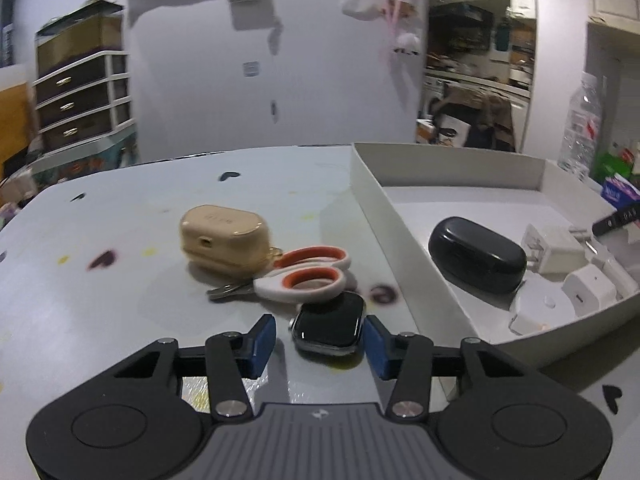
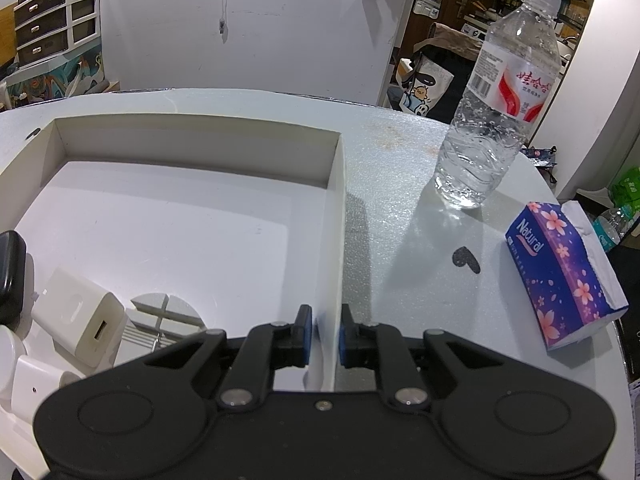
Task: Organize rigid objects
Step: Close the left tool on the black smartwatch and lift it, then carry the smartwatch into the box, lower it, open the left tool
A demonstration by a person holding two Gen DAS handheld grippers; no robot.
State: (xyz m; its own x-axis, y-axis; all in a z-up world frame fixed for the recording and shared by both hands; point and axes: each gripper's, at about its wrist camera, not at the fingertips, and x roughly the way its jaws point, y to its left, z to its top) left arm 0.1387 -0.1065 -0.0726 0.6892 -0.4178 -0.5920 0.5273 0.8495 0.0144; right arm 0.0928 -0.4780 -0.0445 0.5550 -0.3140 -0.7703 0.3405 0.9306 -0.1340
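two grippers in play here. left gripper [image 1: 320,344] sits low over the table [image 1: 100,312] with a black smartwatch [image 1: 329,330] between its blue fingers [image 1: 262,344]; the right-hand pad looks like it's touching the watch edge while the left-hand one has a gap, though the blur makes it hard to be sure, so not a pinch yet. just past the watch lie white scissors [image 1: 298,276] with orange handle loops, and a beige earbud case [image 1: 224,242] right behind those. off to the right is a white cardboard tray [image 1: 384,216] holding a black case [image 1: 478,260] and a few white chargers [image 1: 554,250]. right gripper [image 2: 325,340] has its fingers nearly together, clamped on the tray's side wall. outside the tray on that side stand a water bottle [image 2: 496,104] and a purple tissue pack [image 2: 560,276].
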